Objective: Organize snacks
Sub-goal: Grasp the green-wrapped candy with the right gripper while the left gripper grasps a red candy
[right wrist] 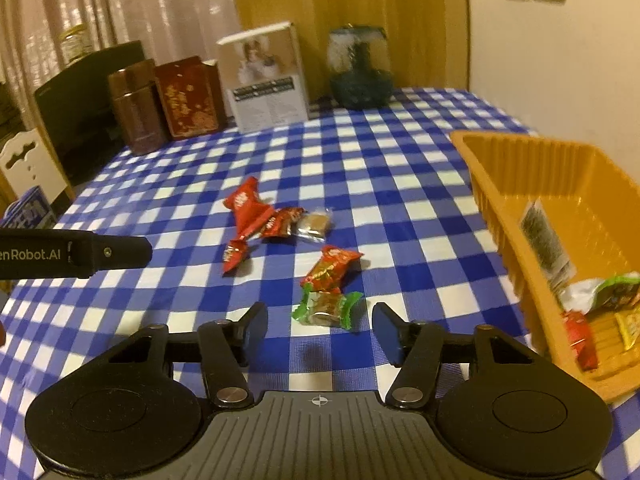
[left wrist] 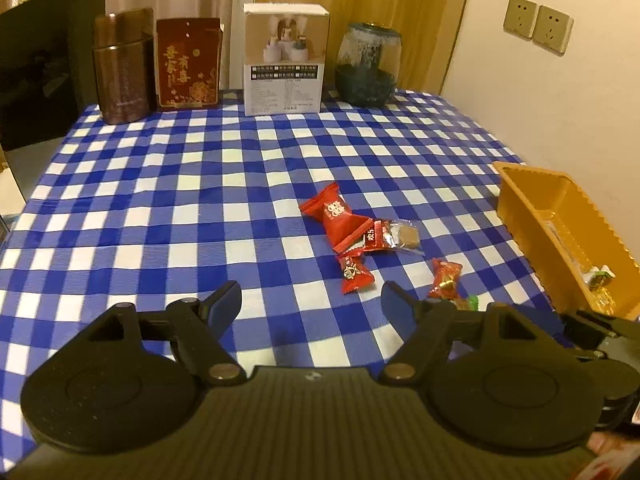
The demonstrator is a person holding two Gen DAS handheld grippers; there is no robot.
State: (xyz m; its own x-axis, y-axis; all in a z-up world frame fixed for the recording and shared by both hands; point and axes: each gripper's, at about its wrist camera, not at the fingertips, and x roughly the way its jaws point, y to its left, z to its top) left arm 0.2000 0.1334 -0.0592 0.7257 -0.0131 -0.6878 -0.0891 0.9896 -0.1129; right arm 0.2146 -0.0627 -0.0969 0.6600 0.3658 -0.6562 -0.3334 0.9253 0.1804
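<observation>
A: Where do the loose snacks lie against the two sets of tongs?

B: On the blue-and-white checked tablecloth (left wrist: 160, 184), in a small scatter. From the left wrist view, the left gripper (left wrist: 312, 300) has its jaws spread with only bare cloth between them. The small red candy (left wrist: 356, 274) sits just ahead of them and a little right; the large red packet (left wrist: 334, 214) and the clear-wrapped brown sweet (left wrist: 404, 236) lie further out, touching one another.

A: And the right one?

B: The right gripper (right wrist: 320, 326) is also spread, pinching nothing. The green-ended candy (right wrist: 326, 308) lies just ahead of the gap between its fingertips, close to the line between them, and no pad touches it. The red and gold candy (right wrist: 330, 268) lies just beyond, touching the green one.

A: The container?

B: The orange tray (right wrist: 500, 204) stands on the cloth to the right of both grippers, apart from the scatter. Several wrapped snacks already rest inside, at its near end.

A: Anything else on the table?

B: At the far edge, a brown tin (left wrist: 120, 68), a red tin (left wrist: 188, 64), a white box (left wrist: 286, 60) and a glass jar (left wrist: 368, 64) stand in a row, well apart from the candies
</observation>
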